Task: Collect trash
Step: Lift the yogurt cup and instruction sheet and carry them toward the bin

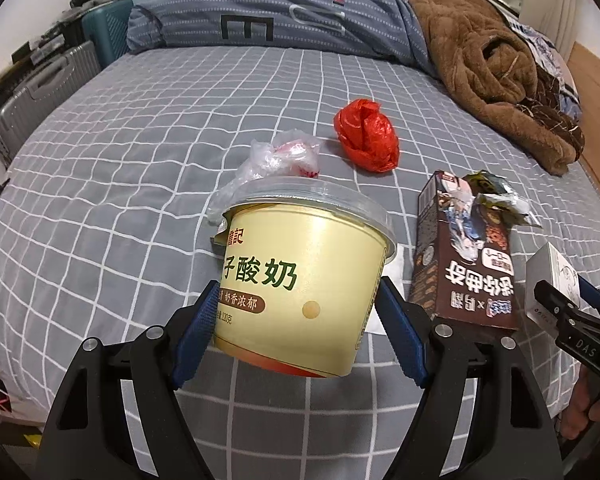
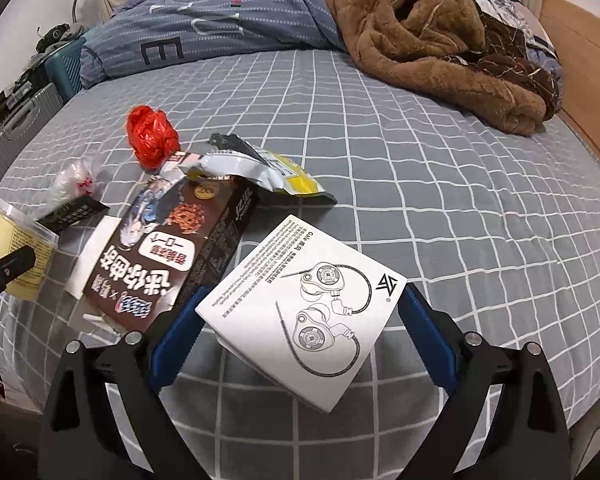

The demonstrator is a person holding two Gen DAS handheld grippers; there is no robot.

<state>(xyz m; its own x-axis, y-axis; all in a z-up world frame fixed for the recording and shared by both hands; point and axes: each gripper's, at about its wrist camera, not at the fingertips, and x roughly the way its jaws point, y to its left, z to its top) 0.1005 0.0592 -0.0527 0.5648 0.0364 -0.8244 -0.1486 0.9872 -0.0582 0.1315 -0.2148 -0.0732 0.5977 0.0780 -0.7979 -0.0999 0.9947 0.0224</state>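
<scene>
My left gripper (image 1: 296, 316) is shut on a cream yogurt cup (image 1: 300, 276) with a clear lid, held just above the grey checked bed (image 1: 140, 152). My right gripper (image 2: 300, 320) is shut on a white earphone box (image 2: 304, 308); the box also shows in the left wrist view (image 1: 552, 280). A brown cookie box (image 1: 464, 260) lies between them, also in the right wrist view (image 2: 168, 248). A red crumpled bag (image 1: 366, 134) (image 2: 152, 136), a clear plastic bag (image 1: 284, 156) (image 2: 70, 184) and a yellow-and-silver wrapper (image 2: 260, 168) lie on the bed.
A blue duvet (image 1: 260, 12) and a brown fleece blanket (image 1: 492, 68) are heaped at the far side. Suitcases (image 1: 40, 92) stand left of the bed. A white paper (image 2: 92, 256) lies beside the cookie box.
</scene>
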